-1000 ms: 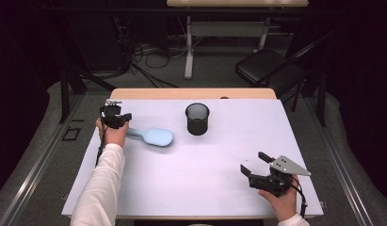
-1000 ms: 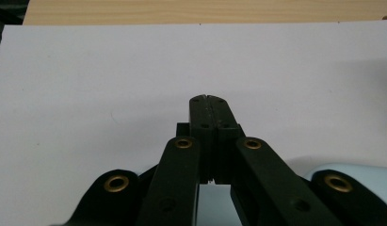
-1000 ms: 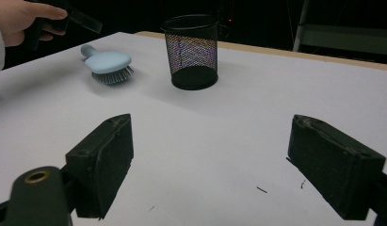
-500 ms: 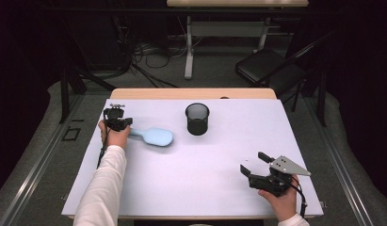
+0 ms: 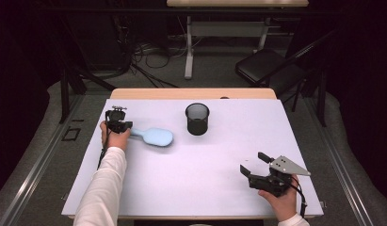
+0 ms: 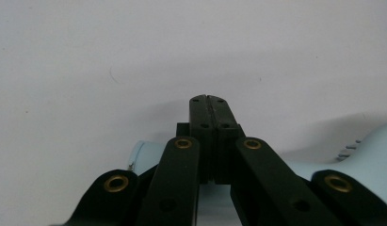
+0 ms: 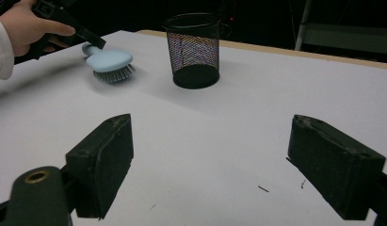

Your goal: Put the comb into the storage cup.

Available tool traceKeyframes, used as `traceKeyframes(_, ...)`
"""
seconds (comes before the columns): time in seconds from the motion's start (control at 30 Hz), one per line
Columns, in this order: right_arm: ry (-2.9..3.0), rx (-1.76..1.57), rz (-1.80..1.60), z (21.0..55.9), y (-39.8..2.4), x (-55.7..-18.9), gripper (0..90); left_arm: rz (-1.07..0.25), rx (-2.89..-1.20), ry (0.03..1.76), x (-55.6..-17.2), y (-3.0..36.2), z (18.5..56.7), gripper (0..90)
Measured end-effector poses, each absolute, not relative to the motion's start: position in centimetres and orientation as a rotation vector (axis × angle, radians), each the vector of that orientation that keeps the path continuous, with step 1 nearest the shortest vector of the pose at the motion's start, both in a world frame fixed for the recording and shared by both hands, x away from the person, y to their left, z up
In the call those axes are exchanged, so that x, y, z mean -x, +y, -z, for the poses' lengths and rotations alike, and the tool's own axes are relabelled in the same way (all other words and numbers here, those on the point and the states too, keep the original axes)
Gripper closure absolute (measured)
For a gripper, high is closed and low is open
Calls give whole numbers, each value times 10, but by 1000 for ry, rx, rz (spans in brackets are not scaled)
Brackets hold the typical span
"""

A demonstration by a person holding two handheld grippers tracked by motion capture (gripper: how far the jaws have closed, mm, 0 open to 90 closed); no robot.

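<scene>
A pale blue hairbrush lies bristles down on the white worktop, left of centre, with its handle pointing left. The left gripper sits over that handle's end. In the left gripper view its jaws are pressed flat together above the handle, which runs crosswise beneath them; whether they pinch it cannot be told. The left hand wraps the gripper from behind, the white-sleeved forearm reaching in from the near edge. A black mesh cup stands upright near the brush's head, to its right. The right gripper rests at the near right corner, well apart from the brush, its jaws spread wide with nothing between them, aimed toward the cup.
</scene>
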State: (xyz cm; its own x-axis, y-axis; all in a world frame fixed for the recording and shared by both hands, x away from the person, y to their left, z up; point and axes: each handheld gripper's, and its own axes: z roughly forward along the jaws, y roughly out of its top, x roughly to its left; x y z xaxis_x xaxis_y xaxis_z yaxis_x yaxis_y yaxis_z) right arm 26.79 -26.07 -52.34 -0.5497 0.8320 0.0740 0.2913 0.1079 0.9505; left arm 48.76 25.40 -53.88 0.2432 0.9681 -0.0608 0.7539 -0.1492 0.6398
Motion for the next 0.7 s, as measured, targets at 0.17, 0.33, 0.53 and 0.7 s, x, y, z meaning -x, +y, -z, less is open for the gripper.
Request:
traceKeyframes(0.17, 1908, -1085, -1450, 524, -260, -268, 145, -496, -1997, 1551, -487, 255, 538, 900)
traceKeyframes(0.33, 1908, -1086, -1453, 523, -260, -268, 146, -483, -2017, 1540, -485, 257, 537, 900)
traceKeyframes(0.53, 1907, -1095, -1458, 523, -261, -268, 146, -464, -2045, 1530, -482, 259, 535, 900)
traceKeyframes(0.7, 1907, -1091, -1457, 523, -261, -268, 145, -452, -2048, 1515, -477, 261, 535, 900)
